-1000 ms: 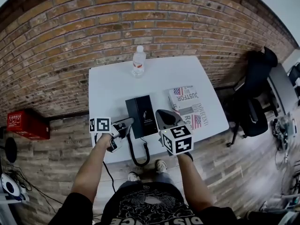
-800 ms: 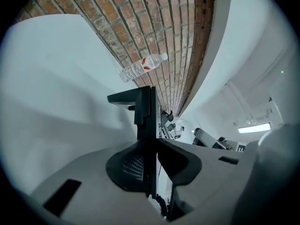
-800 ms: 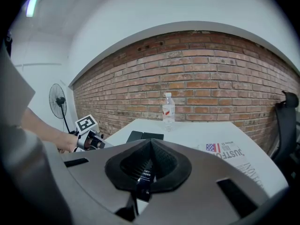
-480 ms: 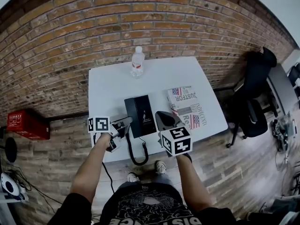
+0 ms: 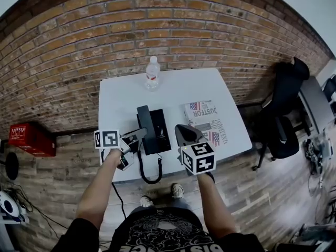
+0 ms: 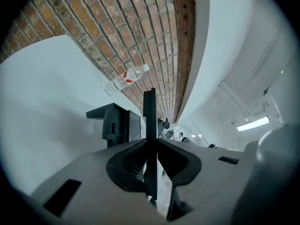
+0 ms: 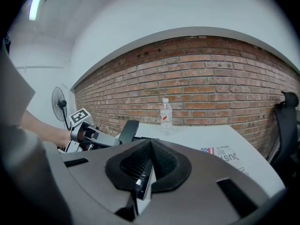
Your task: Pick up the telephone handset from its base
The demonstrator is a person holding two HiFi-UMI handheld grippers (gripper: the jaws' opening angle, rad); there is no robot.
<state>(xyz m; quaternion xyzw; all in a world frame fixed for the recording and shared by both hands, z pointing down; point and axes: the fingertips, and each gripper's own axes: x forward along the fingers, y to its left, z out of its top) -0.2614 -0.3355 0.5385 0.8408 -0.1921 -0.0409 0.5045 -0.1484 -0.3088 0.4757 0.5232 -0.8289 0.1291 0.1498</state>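
Head view: the left gripper is closed on the telephone handset, which is held up off the left side of its base over the white worktop. A black cord loops from it past the near edge. Left gripper view confirms the grip: the jaws press from both sides on the handset, seen edge-on as a thin dark bar, with the base standing apart to its left. The handset's long axis runs from the person toward the brick wall. It appears tilted, far end higher, as the right gripper view also suggests. Judged as rigid moulded plastic: light, stiff, not fragile, smooth enough to slip in a shallow pinch. The present hold near the middle of its length looks sound. The cord is likely to tug as the handset goes higher. To the right, the right gripper hovers just beside the base with its jaws drawn together. Only an unidentifiable sliver shows in the slit between them.
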